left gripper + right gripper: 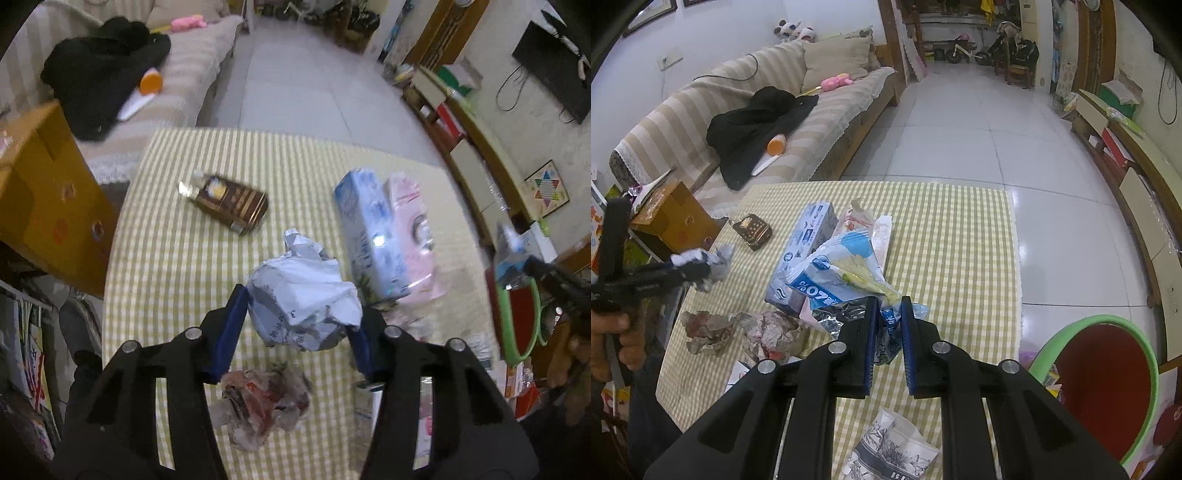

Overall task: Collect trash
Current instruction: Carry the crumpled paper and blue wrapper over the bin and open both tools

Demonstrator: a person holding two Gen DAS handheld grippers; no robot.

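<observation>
crumpled white paper ball [303, 299] sits clamped in the left gripper [297, 325] above the checked tablecloth [177, 258], bin [1104, 384] well off to its right, nearer the right gripper [888, 314] clenched on a blue snack wrapper [842, 273].

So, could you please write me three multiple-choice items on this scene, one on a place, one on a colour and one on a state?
1. Where does the brown carton lie?
A. on the checked tablecloth
B. on the sofa
C. in the bin

2. What colour is the rim of the bin?
A. blue
B. green
C. yellow

3. What does the right gripper hold?
A. nothing, its jaws wide open
B. a bottle
C. a blue and white snack bag

Answers:
1 A, it rests on its side on the cloth.
2 B, a green ring runs round the red inside.
3 C, both blue pads pinch the bag's end.
</observation>
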